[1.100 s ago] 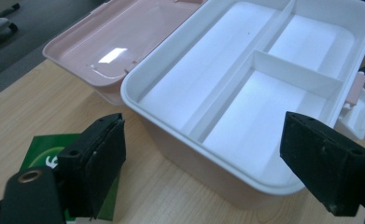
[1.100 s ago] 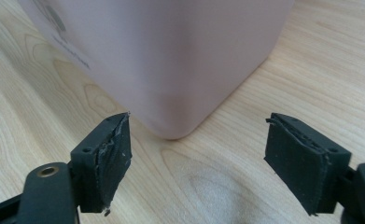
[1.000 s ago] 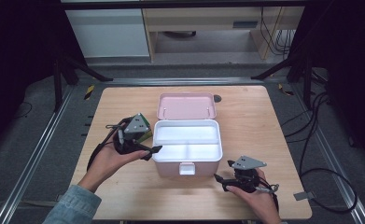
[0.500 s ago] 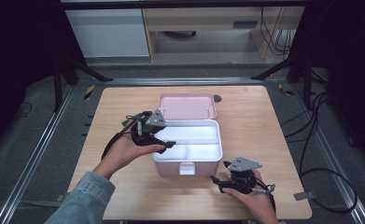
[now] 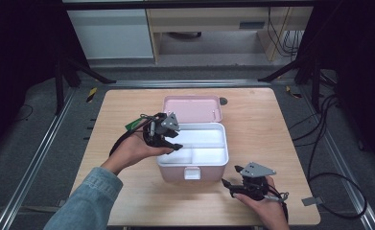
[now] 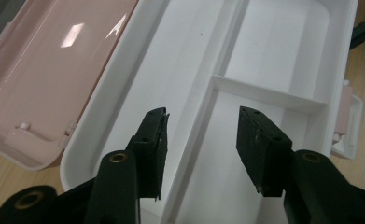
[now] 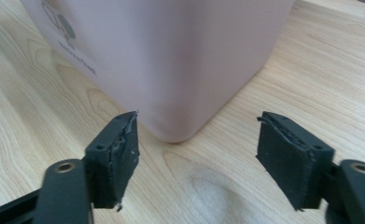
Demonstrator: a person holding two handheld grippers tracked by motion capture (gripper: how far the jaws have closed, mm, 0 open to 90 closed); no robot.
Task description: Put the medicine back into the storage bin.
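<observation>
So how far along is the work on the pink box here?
Done: the pink box stands open, its lid laid back. In hand: the left hand-held gripper straddles the white tray's long divider wall, its jaws just closing, not yet gripping. The right hand-held gripper waits open by the box's corner. Left, probably: grip and lift the tray.

The pale wooden table (image 5: 127, 105) stands on a grey carpeted floor (image 5: 27, 158). Beyond the table, a white cabinet (image 5: 111, 33) sits beside a light wooden shelf unit (image 5: 214, 24). Black cables (image 5: 329, 139) trail right of the table.
</observation>
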